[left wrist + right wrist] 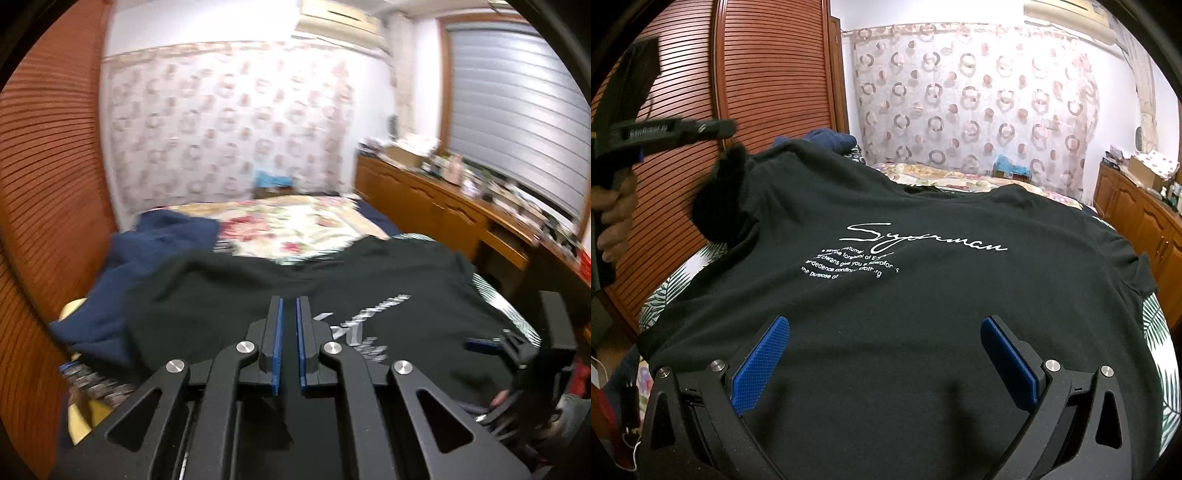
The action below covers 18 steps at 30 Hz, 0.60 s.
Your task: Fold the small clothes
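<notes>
Black cotton, the T-shirt (pixel 923 295) lies spread print-up on the bed (pixel 1160 332), and I judge that no fold has been made yet. My right gripper (pixel 886 354) hovers over its lower part, jaws wide and empty. My left gripper (pixel 289 343) shows its pads nearly together; whether it pinches the lifted sleeve (pixel 727 195) I cannot tell. All the folding remains.
</notes>
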### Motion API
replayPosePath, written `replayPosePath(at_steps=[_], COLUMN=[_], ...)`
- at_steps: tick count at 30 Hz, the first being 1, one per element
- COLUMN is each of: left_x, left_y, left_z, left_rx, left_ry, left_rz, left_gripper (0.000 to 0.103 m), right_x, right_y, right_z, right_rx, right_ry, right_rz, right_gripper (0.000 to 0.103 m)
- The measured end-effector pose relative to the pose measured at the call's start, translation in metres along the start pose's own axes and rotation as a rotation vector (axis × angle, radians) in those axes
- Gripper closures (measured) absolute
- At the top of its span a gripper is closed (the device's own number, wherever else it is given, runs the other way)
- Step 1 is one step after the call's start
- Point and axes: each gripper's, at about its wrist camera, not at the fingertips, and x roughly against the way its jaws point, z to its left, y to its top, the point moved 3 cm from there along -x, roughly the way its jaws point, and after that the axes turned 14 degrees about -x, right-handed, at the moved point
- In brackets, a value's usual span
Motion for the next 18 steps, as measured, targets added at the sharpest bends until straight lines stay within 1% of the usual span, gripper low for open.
replayPosePath(at_steps=[1, 3, 4, 6, 7, 8, 9, 10, 11, 12, 13, 16, 18], left_x=[-0.004, -0.007, -0.010, -0.012, -0.011, -0.009, -0.008, -0.009, -0.008, -0.005, -0.004, -0.001, 0.001], left_y=[0.006, 0.011, 0.012, 0.008, 0.004, 0.000, -0.005, -0.009, -0.017, -0.023, -0.027, -0.050, -0.066], left_z=[-0.011, -0.021, -0.024, -0.026, -0.025, -0.024, -0.022, -0.023, -0.016, -0.011, -0.012, 0.004, 0.011], left_rx=[-0.026, -0.061, -0.074, -0.083, -0.083, -0.080, -0.074, -0.068, -0.054, -0.041, -0.033, 0.002, 0.014], left_ry=[-0.017, -0.014, -0.008, -0.016, -0.015, -0.011, -0.006, -0.003, 0.002, 0.011, 0.018, 0.036, 0.048], left_rz=[0.002, 0.020, 0.037, 0.057, 0.063, 0.068, 0.074, 0.078, 0.088, 0.092, 0.094, 0.129, 0.144], left_gripper=[0.095, 0.093, 0.088, 0.084, 0.079, 0.075, 0.072, 0.068, 0.061, 0.057, 0.054, 0.054, 0.050], right_x=[0.000, 0.000, 0.000, 0.001, 0.001, 0.001, 0.001, 0.001, 0.000, 0.000, 0.000, -0.002, -0.003], right_y=[0.000, 0.000, -0.001, 0.000, 0.000, 0.000, 0.000, 0.000, 0.001, 0.000, 0.001, 0.002, 0.003], right_z=[0.000, 0.000, 0.000, -0.001, -0.002, -0.002, -0.003, -0.003, -0.003, -0.003, -0.004, -0.004, -0.005], right_rx=[0.000, -0.001, -0.001, -0.003, -0.003, -0.004, -0.001, -0.002, -0.002, -0.002, -0.001, 0.001, -0.001], right_ry=[-0.001, 0.000, 0.000, 0.003, 0.005, 0.006, 0.007, 0.009, 0.009, 0.010, 0.012, 0.014, 0.012], right_rz=[0.000, -0.001, -0.001, -0.001, 0.000, -0.001, -0.001, 0.000, 0.001, 0.003, 0.005, 0.010, 0.010], right_gripper=[0.000, 0.000, 0.000, 0.000, 0.000, 0.000, 0.000, 0.000, 0.000, 0.000, 0.000, 0.000, 0.000])
